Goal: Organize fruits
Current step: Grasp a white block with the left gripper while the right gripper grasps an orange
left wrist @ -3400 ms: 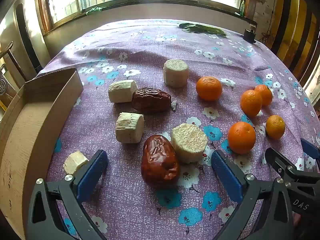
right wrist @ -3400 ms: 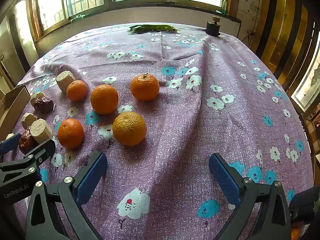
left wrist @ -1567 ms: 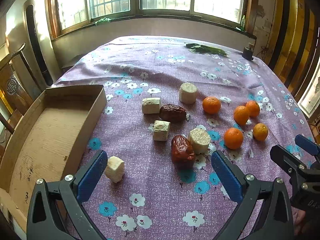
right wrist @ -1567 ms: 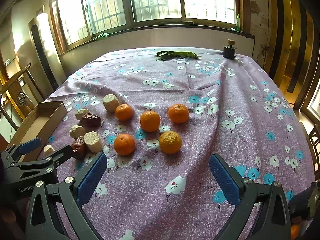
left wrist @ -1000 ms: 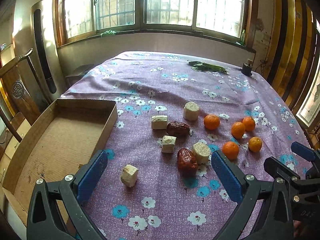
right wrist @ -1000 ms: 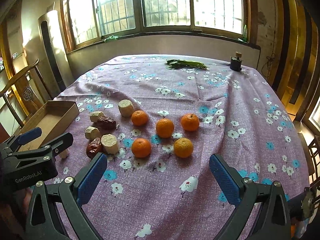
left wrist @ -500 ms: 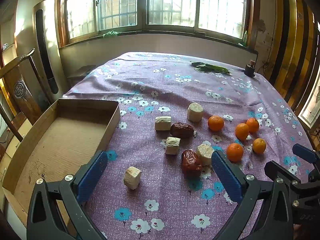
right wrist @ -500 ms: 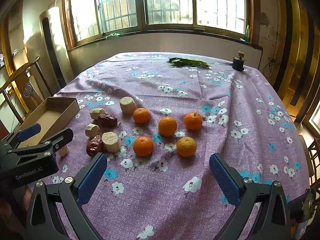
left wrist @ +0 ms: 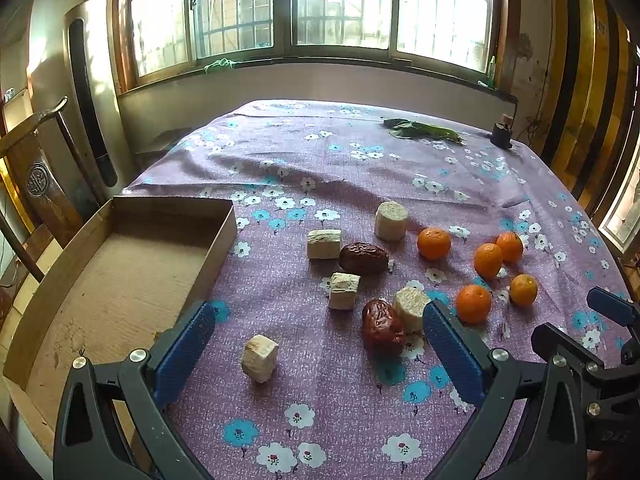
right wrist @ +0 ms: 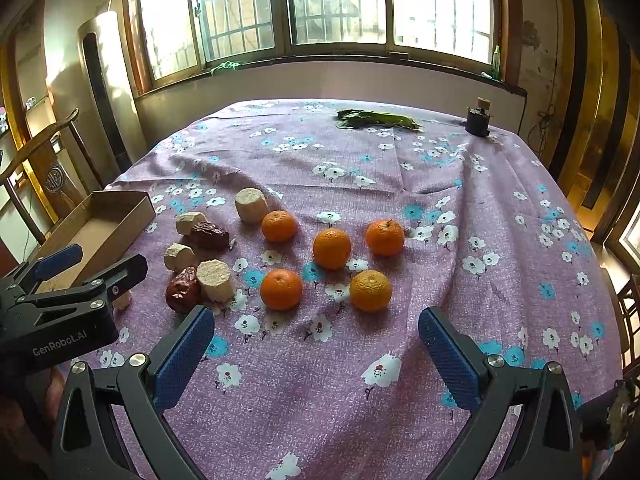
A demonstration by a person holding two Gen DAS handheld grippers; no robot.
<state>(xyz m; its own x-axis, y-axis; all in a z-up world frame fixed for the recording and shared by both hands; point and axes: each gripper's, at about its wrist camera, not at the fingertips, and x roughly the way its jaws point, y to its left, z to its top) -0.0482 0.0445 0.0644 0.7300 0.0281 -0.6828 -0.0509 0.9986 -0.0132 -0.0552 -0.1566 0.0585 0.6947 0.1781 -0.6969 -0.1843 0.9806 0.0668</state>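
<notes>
Several oranges [right wrist: 332,248] lie in a loose cluster on the purple flowered tablecloth [right wrist: 460,264]; the left wrist view shows them at the right [left wrist: 473,303]. Two dark red dates [left wrist: 382,326] and several pale cut chunks [left wrist: 260,357] lie to their left. An empty cardboard box [left wrist: 120,276] sits at the table's left edge. My left gripper [left wrist: 318,354] is open above the near cloth, holding nothing. My right gripper [right wrist: 316,354] is also open and empty, short of the oranges.
Green leaves [right wrist: 372,119] and a small dark jar [right wrist: 478,122] rest at the table's far edge under the windows. A wooden chair [left wrist: 36,184] stands left of the box. Bare cloth stretches across the far half and the right side.
Both grippers have pulled back and risen from the fruit, so more of the table and the box shows. Nothing on the table has moved, and both grippers stay open.
</notes>
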